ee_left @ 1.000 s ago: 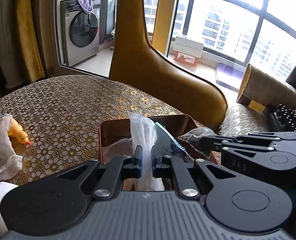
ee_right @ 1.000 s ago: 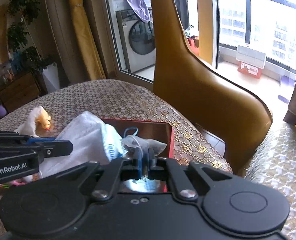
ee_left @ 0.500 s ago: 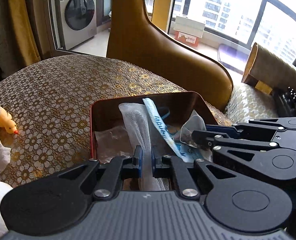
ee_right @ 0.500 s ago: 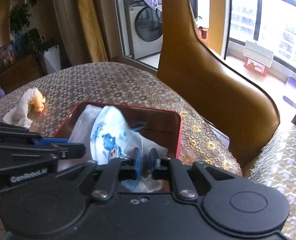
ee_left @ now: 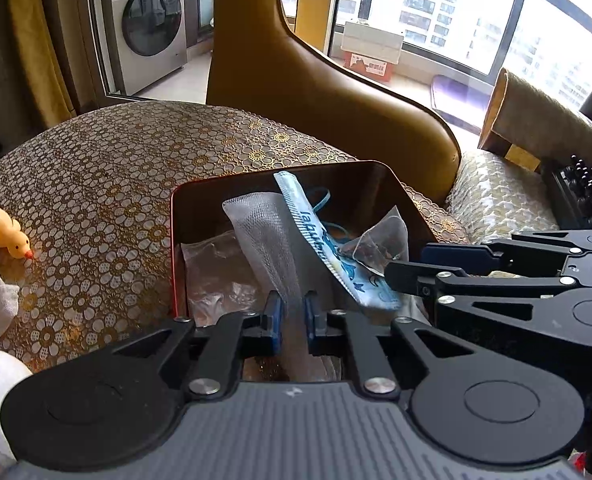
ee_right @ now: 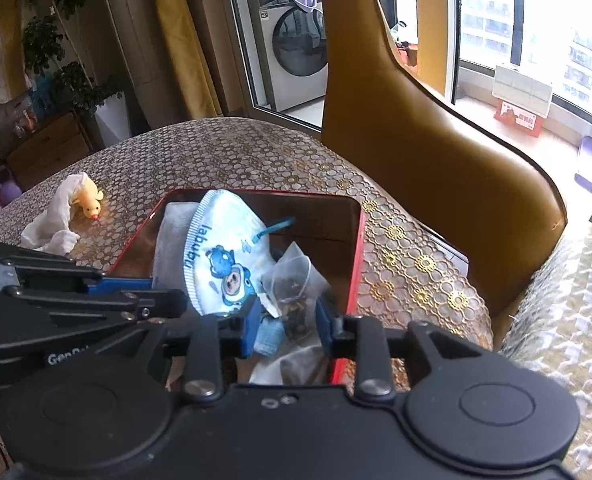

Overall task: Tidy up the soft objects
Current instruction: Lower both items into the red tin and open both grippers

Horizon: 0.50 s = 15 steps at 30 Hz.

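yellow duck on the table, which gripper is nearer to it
Left. The left gripper is over the red box's duck-side half, pinching white mesh; the yellow duck lies beyond that wall. The right gripper, jaws opening, is over the far half.

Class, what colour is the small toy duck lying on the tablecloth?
Yellow duck, orange beak; clearest in the right wrist view.

Bright window daylight, glare, fisheye-warped edges

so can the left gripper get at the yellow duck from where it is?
Probably not yet: the left gripper has its jaws opening around the white mesh cloth over the red tin. Table between it and the yellow duck looks bare.
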Each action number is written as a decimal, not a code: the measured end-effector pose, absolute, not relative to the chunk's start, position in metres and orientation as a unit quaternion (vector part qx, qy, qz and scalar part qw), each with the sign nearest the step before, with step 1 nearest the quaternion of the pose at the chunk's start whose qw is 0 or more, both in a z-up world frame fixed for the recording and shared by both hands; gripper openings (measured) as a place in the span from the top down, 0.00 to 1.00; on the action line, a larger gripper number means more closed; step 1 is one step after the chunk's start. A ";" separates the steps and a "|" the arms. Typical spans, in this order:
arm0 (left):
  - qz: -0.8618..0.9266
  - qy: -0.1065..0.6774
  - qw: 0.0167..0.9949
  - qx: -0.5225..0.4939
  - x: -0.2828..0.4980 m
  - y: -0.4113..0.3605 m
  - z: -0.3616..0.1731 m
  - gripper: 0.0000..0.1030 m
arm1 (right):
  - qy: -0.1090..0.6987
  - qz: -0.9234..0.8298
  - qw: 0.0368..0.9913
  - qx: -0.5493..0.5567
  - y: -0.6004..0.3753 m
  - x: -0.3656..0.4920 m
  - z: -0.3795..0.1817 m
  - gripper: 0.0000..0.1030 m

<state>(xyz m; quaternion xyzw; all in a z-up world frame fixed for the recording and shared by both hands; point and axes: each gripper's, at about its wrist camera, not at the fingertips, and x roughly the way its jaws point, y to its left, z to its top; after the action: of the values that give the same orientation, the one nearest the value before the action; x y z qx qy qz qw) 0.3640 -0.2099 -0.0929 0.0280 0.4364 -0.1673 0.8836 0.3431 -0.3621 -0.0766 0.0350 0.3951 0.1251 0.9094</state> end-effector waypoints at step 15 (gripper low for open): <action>-0.176 0.413 0.893 0.011 0.339 -0.196 -0.070 0.43 | 0.375 0.122 0.918 0.041 -0.370 0.312 -0.053 0.65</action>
<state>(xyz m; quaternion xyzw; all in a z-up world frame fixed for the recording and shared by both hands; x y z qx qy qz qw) 0.3391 -0.1955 -0.0704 0.0109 0.4130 -0.1764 0.8934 0.3120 -0.3697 -0.0532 0.0405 0.3749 0.1223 0.9181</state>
